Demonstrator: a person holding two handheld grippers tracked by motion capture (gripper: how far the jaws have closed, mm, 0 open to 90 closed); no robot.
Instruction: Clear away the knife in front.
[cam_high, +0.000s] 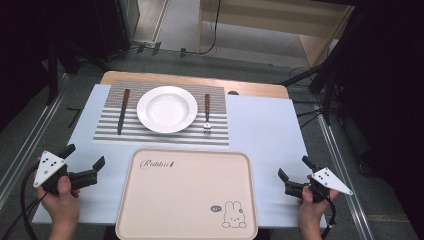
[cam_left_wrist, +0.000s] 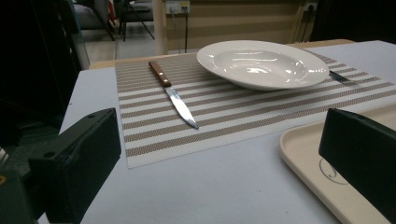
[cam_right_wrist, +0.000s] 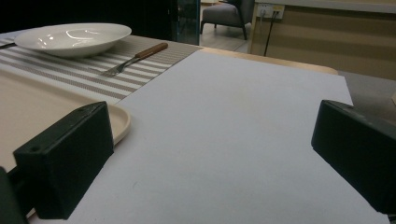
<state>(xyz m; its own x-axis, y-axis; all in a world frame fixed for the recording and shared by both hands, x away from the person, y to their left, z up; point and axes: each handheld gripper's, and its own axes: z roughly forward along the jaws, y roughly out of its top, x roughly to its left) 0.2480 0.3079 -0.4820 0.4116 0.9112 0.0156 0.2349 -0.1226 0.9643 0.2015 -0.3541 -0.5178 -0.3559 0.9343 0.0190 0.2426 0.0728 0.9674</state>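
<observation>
Two hand-held grippers, left (cam_high: 85, 161) and right (cam_high: 294, 167), jaws spread wide, empty, flanking tray (cam_high: 150, 210)

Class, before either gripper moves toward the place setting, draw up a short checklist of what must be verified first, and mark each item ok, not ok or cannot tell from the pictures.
1. Left gripper jaws open with nothing between them: ok.
2. Right gripper jaws open with nothing between them: ok.
3. Knife lies flat on the striped placemat, left of the plate, apart from it: ok.
4. Fork lies on the placemat right of the plate, handle away from the person: ok.
5. Tray bare, ready to receive things: ok.
6. Plate holds no food: ok.
</observation>
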